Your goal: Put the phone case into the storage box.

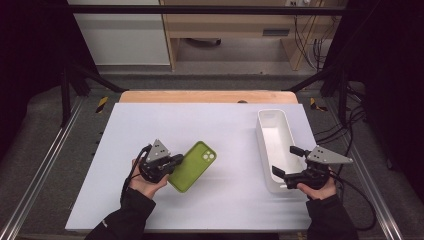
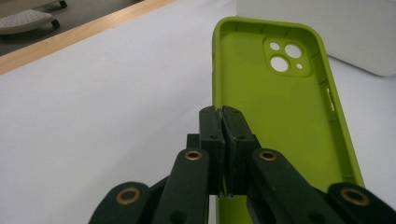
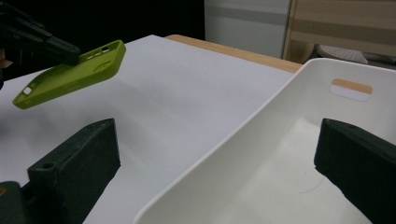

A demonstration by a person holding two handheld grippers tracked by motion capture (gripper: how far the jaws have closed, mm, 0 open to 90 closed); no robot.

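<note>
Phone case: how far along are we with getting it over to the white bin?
Done: the left gripper is shut on the long edge of the green phone case, which the right gripper view shows lifted clear of the table. In hand: the case hangs left of the white bin, while the right gripper stands open astride the bin's near wall. Left: probably carrying the case across and releasing it; the bin looks empty.
</note>
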